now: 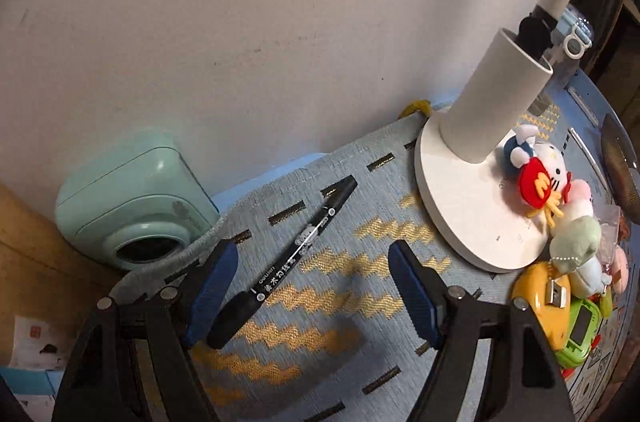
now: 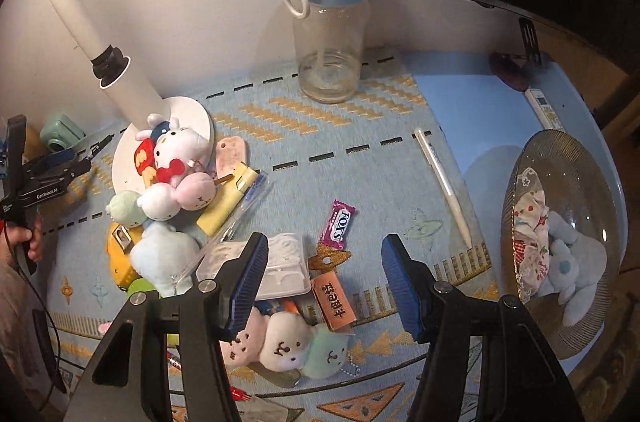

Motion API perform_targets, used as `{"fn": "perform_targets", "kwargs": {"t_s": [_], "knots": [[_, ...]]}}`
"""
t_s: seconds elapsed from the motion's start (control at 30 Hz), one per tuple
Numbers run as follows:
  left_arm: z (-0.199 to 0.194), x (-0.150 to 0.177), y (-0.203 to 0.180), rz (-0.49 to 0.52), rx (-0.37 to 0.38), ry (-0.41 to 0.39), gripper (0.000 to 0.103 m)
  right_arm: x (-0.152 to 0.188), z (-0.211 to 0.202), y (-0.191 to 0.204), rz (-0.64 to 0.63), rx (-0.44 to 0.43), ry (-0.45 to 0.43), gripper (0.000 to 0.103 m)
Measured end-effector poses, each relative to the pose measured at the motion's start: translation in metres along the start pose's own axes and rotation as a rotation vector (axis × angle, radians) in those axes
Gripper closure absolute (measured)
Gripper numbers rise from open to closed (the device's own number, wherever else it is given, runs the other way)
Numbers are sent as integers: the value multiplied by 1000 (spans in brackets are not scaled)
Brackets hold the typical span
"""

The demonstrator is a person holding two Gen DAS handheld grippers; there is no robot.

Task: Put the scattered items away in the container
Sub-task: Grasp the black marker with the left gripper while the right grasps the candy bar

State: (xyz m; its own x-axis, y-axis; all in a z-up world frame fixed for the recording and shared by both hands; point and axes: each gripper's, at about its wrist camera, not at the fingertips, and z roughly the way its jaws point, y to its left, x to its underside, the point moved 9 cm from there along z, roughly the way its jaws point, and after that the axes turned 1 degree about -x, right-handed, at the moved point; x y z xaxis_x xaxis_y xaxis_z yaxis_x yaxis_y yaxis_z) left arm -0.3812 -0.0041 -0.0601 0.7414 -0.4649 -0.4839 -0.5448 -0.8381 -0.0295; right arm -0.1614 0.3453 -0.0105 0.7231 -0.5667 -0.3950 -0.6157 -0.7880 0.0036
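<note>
A black marker pen [image 1: 288, 258] lies on the blue patterned mat between the open fingers of my left gripper [image 1: 312, 258], close to the left finger. My right gripper [image 2: 324, 254] is open and empty above a pile of small items: a purple candy [image 2: 339, 224], an orange packet [image 2: 333, 302], a clear plastic box [image 2: 276, 262] and small plush toys [image 2: 280, 346]. A glass bowl [image 2: 516, 198] at the right holds a blue plush and patterned cloth. A white pen [image 2: 442, 182] lies on the mat left of the bowl.
A white lamp base [image 1: 472, 222] carries a Hello Kitty plush [image 1: 540, 166] and other toys [image 2: 168, 174]. A mint mini printer [image 1: 132, 198] stands by the wall. A clear bottle with a blue lid [image 2: 328, 34] stands at the back. A remote [image 2: 544, 106] lies far right.
</note>
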Motion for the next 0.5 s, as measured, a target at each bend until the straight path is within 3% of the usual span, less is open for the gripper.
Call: {"fn": "perform_targets", "kwargs": {"t_s": [0.13,0.23,0.27,0.3,0.33,0.37,0.43,0.5], "knots": [[16,8,1,8,1,30,40,-10,10,6,-5,-34,7,44],[16,9,1,4,-20,2,47,-17,19,7,39,-93,24,44],[15,10,1,-1,-32,-3,58,-18,22,5,58,-108,33,44],[13,11,1,-11,-39,-7,61,-19,26,3,77,-120,41,44],[11,13,0,-24,-42,-8,70,-19,30,-1,96,-130,49,44],[9,15,-1,-40,-40,-7,85,-18,35,-5,117,-137,61,44],[5,23,-6,-80,-18,0,95,-14,47,-18,183,-148,101,44],[2,32,-15,-105,-17,-3,96,-9,60,-30,261,-165,142,44]]}}
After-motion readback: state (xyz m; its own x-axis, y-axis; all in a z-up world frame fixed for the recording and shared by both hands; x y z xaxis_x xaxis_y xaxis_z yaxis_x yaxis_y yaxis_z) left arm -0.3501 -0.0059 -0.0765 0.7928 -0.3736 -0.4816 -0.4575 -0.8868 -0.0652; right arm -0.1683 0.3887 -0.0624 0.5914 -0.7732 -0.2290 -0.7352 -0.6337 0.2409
